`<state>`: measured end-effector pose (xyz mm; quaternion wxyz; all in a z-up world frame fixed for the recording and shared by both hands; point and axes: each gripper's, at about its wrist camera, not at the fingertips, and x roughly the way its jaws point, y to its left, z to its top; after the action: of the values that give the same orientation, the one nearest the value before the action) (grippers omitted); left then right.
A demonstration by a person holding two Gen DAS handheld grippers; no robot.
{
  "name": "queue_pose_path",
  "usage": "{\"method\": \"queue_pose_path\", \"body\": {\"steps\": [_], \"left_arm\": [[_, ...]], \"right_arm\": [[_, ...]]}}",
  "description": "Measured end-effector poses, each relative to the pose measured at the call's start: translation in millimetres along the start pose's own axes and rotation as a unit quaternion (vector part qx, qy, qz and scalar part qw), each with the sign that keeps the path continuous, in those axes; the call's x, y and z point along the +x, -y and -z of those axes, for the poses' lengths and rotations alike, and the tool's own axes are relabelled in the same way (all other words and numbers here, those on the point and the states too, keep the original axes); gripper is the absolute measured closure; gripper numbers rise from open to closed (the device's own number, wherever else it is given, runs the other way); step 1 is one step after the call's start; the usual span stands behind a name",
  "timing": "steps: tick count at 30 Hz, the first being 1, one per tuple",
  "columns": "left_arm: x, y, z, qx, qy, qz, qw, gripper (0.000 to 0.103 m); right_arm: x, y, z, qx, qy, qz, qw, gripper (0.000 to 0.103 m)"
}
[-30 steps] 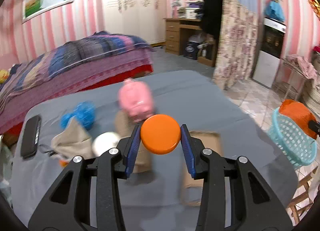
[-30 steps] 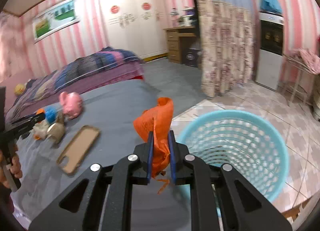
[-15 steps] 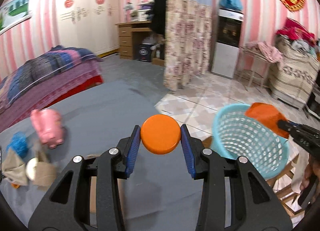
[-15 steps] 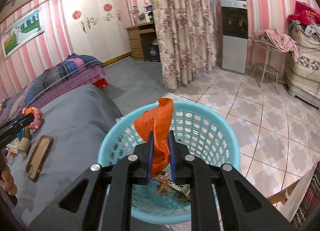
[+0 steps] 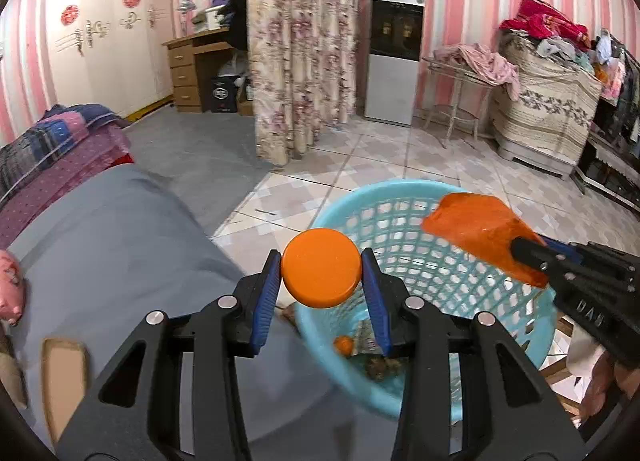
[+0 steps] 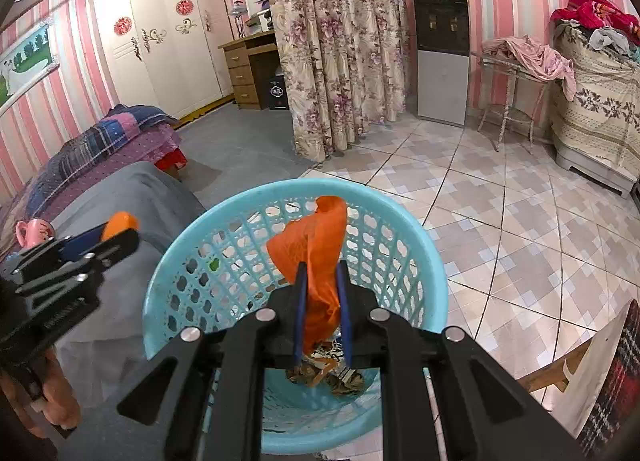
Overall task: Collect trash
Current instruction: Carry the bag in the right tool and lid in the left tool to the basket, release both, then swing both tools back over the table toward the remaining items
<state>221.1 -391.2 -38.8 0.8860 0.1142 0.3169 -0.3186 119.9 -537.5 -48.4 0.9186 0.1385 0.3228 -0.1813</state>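
Observation:
My left gripper [image 5: 321, 277] is shut on a round orange lid [image 5: 320, 267], held at the near rim of a light blue plastic basket [image 5: 404, 213]. My right gripper [image 6: 321, 273] is shut on a crumpled orange wrapper [image 6: 316, 245] above the basket [image 6: 192, 241]. In the left wrist view the orange wrapper [image 5: 476, 227] and the right gripper [image 5: 520, 251] hang over the basket's right side. In the right wrist view the left gripper [image 6: 116, 233] with the orange lid [image 6: 119, 223] shows at the left. Scraps of trash [image 6: 324, 375] lie on the basket's bottom.
The basket stands beside a grey-covered table [image 5: 120, 229] holding a tan phone case [image 5: 64, 377] and a pink piggy bank [image 5: 10, 289]. A bed [image 6: 100, 141], a floral curtain [image 6: 336, 53], a water dispenser [image 6: 442, 45] and a wooden stool [image 6: 548, 377] surround the tiled floor.
Both grippers swung right from the table to the basket. The lid now sits at the basket's rim and the wrapper hangs over its inside. Neither grip changed.

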Motion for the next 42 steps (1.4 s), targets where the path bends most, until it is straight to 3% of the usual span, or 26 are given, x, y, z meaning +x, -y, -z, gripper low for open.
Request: {"method": "queue_pose_path", "body": {"steps": [9, 10, 12, 15, 18, 27, 29, 30, 31, 33, 37, 42], "left_arm": [[22, 23, -8, 0.028, -0.002, 0.0, 0.9996, 0.063], [23, 23, -8, 0.028, -0.005, -0.001, 0.9996, 0.062], [25, 21, -9, 0.029, -0.009, -0.006, 0.9995, 0.041], [21, 16, -10, 0.029, -0.006, -0.013, 0.9995, 0.03], [16, 9, -9, 0.024, -0.005, -0.024, 0.9994, 0.024], [5, -22, -8, -0.002, -0.008, -0.046, 0.9989, 0.022], [2, -27, -8, -0.006, -0.008, -0.051, 0.9987, 0.022], [0, -30, -8, -0.007, -0.008, -0.052, 0.9986, 0.022], [-3, -33, -7, -0.008, -0.007, -0.054, 0.9985, 0.022], [-10, -40, -5, -0.008, -0.006, -0.062, 0.998, 0.021], [-26, -56, -1, -0.013, -0.001, -0.078, 0.9969, 0.019], [-54, -82, 9, -0.028, 0.004, -0.096, 0.995, 0.013]], "right_arm": [[-1, 11, 2, 0.024, 0.005, 0.011, 1.0, 0.088], [-1, 11, 2, 0.025, 0.005, 0.012, 1.0, 0.088], [1, 10, 3, 0.025, 0.003, 0.012, 1.0, 0.089], [4, 10, 4, 0.027, 0.0, 0.012, 1.0, 0.088], [6, 6, 3, 0.025, -0.001, 0.014, 1.0, 0.088], [8, -10, 4, 0.008, 0.003, 0.019, 1.0, 0.085], [9, -13, 4, 0.004, 0.005, 0.021, 1.0, 0.07], [9, -15, 4, 0.002, 0.007, 0.025, 1.0, 0.053], [8, -16, 4, 0.0, 0.01, 0.029, 1.0, 0.045], [8, -20, 3, -0.005, 0.011, 0.028, 1.0, 0.044], [4, -27, 2, -0.014, 0.019, 0.032, 0.999, 0.025], [-2, -37, 1, -0.025, 0.028, 0.03, 0.999, 0.013]]}}
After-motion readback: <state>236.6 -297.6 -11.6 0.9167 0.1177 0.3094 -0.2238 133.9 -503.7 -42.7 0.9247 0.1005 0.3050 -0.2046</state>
